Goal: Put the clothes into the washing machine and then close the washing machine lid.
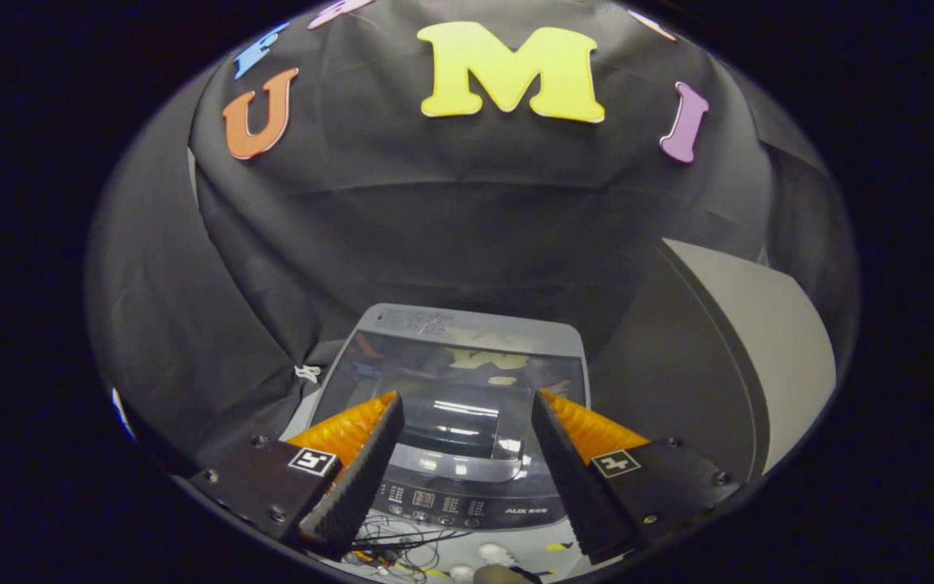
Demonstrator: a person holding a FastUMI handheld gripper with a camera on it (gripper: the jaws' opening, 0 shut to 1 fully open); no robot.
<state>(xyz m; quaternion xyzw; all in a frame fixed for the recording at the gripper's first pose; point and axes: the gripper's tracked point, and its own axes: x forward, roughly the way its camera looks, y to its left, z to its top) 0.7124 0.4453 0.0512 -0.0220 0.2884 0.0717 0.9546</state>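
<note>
A top-loading washing machine (451,357) stands below and ahead of me, against the black cloth wall. Its dark glass lid (443,381) lies flat and shut, mirroring the wall above it. The control panel (467,503) runs along its near edge, between my fingers. My gripper (467,410) hovers above the machine's front, open, with nothing between the fingers. No clothes show in this view.
A grey slanted panel (747,349) rises to the right of the machine. Loose wires (402,551) and small white items lie on the floor below the control panel. Black cloth closes in the left side and the back.
</note>
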